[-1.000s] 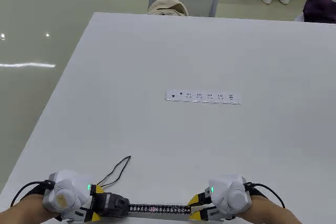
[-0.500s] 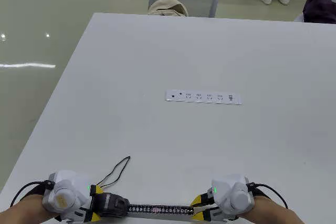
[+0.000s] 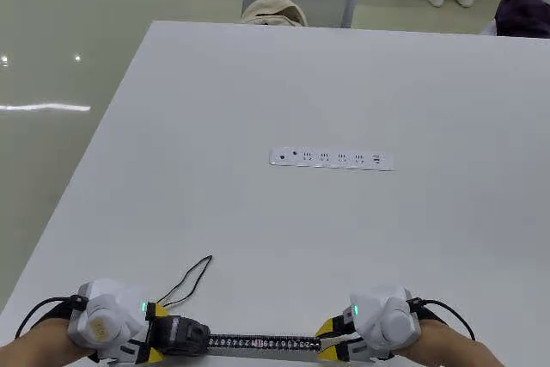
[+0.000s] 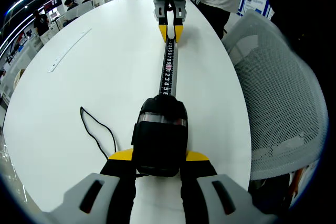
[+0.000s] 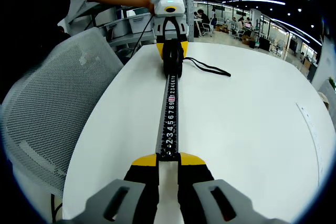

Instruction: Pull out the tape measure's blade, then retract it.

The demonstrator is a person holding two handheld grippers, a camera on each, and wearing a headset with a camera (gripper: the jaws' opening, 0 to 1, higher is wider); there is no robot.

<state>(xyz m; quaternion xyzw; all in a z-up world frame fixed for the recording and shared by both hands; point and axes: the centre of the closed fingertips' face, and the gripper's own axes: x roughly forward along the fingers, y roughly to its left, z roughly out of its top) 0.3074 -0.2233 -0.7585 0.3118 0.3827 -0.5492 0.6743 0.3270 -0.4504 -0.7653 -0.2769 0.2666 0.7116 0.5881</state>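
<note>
White table [image 3: 258,83] — left tongs [image 4: 160,156] clamp case [image 4: 160,127], right tongs [image 5: 168,159] pinch blade [image 5: 169,114]

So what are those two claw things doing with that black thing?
A person holds a claw in each hand. The left claw grips the black tape measure by its case. The right claw pinches the end of its blade. The blade is stretched out straight between them, along the near edge of the white table. A power strip lies farther out on the table.
</note>
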